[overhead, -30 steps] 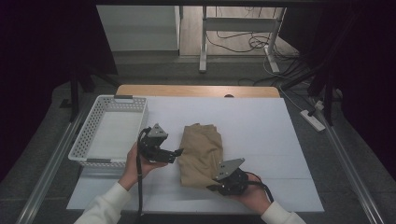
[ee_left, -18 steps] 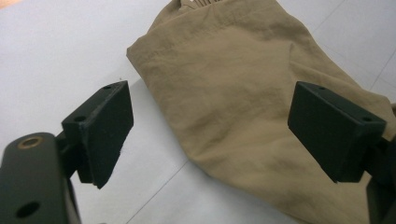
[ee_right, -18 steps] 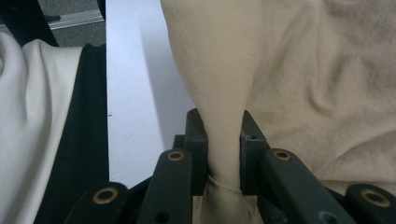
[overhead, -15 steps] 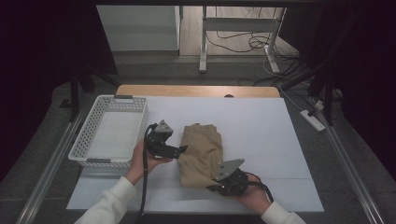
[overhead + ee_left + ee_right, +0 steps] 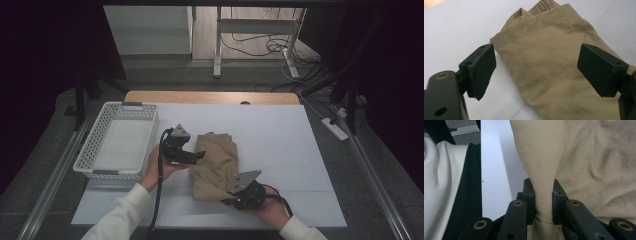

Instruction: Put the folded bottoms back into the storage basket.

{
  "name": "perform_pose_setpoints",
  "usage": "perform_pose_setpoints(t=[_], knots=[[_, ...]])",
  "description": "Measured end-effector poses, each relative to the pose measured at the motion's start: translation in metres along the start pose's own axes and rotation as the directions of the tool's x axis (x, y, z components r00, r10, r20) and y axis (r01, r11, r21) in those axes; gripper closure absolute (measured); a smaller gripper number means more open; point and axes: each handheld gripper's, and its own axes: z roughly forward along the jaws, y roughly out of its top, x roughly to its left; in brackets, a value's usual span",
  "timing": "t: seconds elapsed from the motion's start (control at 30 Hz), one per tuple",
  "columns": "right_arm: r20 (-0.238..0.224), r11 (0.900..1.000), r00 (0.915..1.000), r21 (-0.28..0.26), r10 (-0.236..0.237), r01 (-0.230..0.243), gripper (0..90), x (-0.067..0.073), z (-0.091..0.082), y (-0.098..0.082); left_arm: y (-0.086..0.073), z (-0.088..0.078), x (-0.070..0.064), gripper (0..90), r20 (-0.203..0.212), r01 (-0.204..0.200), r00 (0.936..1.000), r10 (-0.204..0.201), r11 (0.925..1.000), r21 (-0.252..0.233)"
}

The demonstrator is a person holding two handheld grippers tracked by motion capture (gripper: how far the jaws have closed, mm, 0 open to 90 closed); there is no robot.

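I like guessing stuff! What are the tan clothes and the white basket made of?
The tan garment looks like thin woven cloth, maybe cotton or nylon: matte, softly wrinkled, with a gathered stretchy band at one end, and it bunches where the right gripper pinches it. The white basket looks like smooth moulded plastic, its walls a grid of small holes.

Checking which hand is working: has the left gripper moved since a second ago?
Yes. The left gripper moved away from the white basket, toward the tan garment.
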Motion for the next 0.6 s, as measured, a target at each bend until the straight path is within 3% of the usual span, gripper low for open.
perform_pose_setpoints(t=[0.6], knots=[[-0.002,1.0,1.0,0.005,0.001,-0.001,77.9,0.0,0.001,-0.001,0.009,0.022,0.013,15.0,-0.002,0.032,0.9995,-0.032,0.9989,0.035]])
